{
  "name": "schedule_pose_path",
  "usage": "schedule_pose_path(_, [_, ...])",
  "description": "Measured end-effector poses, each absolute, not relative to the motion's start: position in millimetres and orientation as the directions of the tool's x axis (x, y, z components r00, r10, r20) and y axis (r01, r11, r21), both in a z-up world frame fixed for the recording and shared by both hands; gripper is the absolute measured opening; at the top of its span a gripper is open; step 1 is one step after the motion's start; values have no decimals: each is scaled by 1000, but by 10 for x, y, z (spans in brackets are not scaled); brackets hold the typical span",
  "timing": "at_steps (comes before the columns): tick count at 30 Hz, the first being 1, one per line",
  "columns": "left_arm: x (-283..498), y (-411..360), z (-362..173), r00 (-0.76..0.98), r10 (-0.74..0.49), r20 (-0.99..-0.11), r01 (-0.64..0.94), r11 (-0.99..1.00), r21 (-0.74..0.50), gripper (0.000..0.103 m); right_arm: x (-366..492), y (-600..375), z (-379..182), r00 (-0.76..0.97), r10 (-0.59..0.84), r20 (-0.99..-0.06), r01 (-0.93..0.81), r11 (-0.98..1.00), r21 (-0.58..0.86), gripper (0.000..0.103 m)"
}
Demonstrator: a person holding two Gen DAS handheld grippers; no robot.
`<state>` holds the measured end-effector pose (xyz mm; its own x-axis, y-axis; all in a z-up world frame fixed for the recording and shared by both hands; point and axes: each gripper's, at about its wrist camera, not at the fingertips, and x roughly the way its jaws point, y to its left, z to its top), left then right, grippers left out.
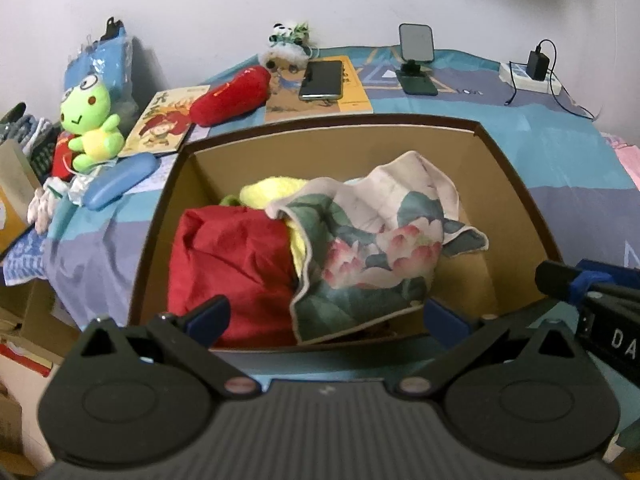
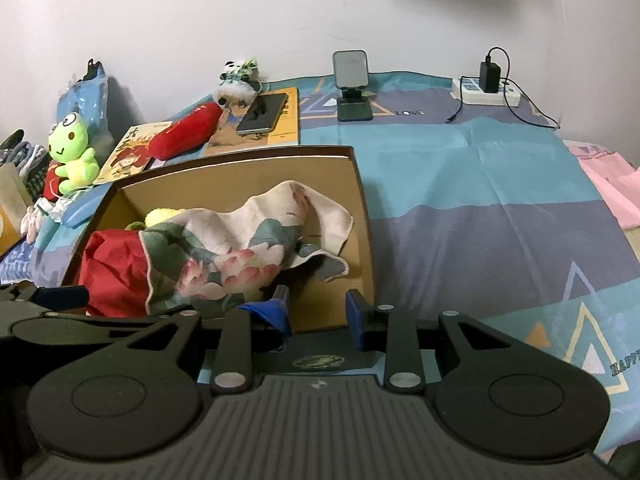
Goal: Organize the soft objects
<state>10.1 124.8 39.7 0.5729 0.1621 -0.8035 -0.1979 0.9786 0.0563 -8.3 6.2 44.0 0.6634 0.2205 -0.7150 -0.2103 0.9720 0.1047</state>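
Observation:
An open cardboard box stands on the bed. Inside lie a red cloth, a yellow towel and, draped over them, a floral cloth. My left gripper hovers at the box's near edge, jaws spread wide and holding nothing. My right gripper is at the box's near right corner, open with an empty gap. Left of the box sit a green frog plush, a red chili plush and a small panda plush.
Behind the box lie books, a phone, a phone stand and a charger on a power strip. A blue glasses case lies by the frog. A pink cloth is at the bed's right. Cartons stand beside the bed on the left.

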Motion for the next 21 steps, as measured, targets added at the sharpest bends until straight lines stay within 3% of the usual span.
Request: schedule_pose_path(21, [260, 1552, 504, 548, 236, -803, -259, 960, 105, 103, 250, 317, 402, 649, 234, -724, -227, 968, 110, 15])
